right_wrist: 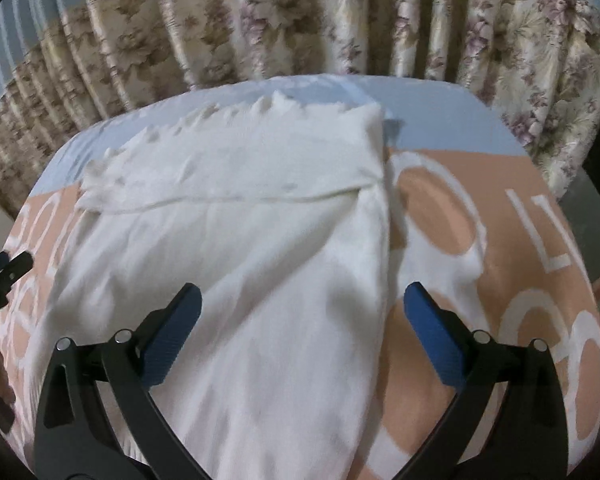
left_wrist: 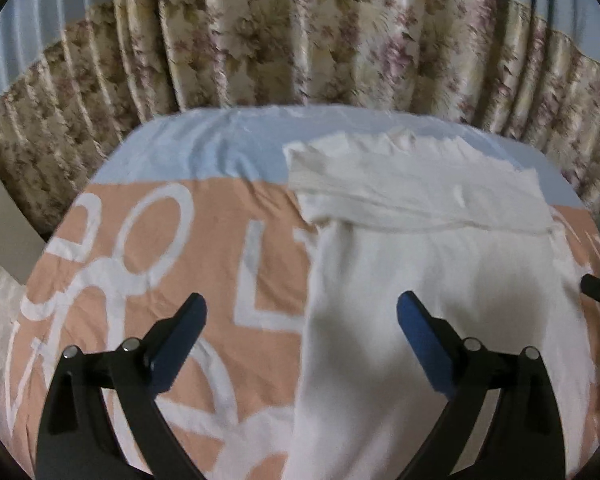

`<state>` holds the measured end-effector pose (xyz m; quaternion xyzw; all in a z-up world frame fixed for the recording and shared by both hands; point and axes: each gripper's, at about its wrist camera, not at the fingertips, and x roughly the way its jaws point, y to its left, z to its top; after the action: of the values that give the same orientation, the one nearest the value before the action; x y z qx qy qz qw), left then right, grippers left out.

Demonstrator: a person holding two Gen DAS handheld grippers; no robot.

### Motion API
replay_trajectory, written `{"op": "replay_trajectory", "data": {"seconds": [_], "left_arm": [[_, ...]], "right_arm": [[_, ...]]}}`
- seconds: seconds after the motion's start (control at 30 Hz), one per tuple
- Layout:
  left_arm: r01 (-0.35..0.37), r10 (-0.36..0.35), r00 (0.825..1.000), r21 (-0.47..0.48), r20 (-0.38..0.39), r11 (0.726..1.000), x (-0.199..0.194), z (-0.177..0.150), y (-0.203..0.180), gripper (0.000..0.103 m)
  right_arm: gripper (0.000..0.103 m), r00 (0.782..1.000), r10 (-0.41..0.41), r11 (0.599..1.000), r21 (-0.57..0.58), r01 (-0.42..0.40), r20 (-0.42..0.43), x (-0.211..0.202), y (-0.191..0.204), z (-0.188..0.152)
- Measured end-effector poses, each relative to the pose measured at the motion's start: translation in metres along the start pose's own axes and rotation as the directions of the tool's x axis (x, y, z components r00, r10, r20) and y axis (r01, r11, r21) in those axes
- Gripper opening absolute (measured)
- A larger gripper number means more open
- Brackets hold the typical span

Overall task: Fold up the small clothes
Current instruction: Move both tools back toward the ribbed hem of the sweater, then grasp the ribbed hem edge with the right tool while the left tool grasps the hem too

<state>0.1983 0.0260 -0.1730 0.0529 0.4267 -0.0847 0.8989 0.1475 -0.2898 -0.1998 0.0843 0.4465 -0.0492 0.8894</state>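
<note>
Hovering over the white cotton garment point(left_wrist: 432, 280) with both tools, you're between folds. It lies flat on the peach-and-white lettered bedsheet point(left_wrist: 204, 240), long axis running away from you toward the floral beige curtain point(left_wrist: 300, 32). Far end looks already turned back: a folded band with a visible hem crosses the cloth near the pale blue strip of sheet point(left_wrist: 204, 148). Near part is a narrow single panel, so side folds seem done too — that's a judgement; the blur hides detail.

Your left gripper point(left_wrist: 302, 312) has its jaws spread wide, nothing between them, straddling the garment's left edge. Your right gripper point(right_wrist: 302, 304) is likewise wide and empty, sitting over the garment's right edge; its blue pads point(right_wrist: 432, 332) appear clear of the cloth, though whether they touch it can't be told.

Step in hand: probably lining up for the next lengthwise fold.

Next move calls for:
- lowering each tool onto its near corner or edge
- pinching through all layers
- lifting both together, evenly
- carrying the near end toward the folded band, edges aligned

Watch for grabbing bedsheet with the cloth — both are thin and lie flush.
</note>
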Motion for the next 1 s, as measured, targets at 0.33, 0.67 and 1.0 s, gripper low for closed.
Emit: {"op": "replay_trajectory", "data": {"seconds": [0.33, 0.67, 1.0], "left_arm": [[0.028, -0.026, 0.996, 0.027, -0.083, 0.999, -0.021, -0.05, -0.004, 0.098], [0.054, -0.05, 0.994, 0.042, -0.096, 0.998, -0.039, -0.083, -0.01, 0.098], [0.061, -0.058, 0.991, 0.023, -0.118, 0.998, -0.043, -0.094, -0.003, 0.098]], "right_arm": [[0.1, 0.995, 0.024, 1.0, -0.007, -0.024, -0.092, -0.031, 0.002, -0.068], [0.085, 0.987, 0.071, 0.997, -0.022, -0.075, -0.147, -0.069, 0.0, -0.123], [0.066, 0.965, 0.158, 0.988, 0.033, -0.154, -0.209, -0.068, -0.001, -0.147]]}}
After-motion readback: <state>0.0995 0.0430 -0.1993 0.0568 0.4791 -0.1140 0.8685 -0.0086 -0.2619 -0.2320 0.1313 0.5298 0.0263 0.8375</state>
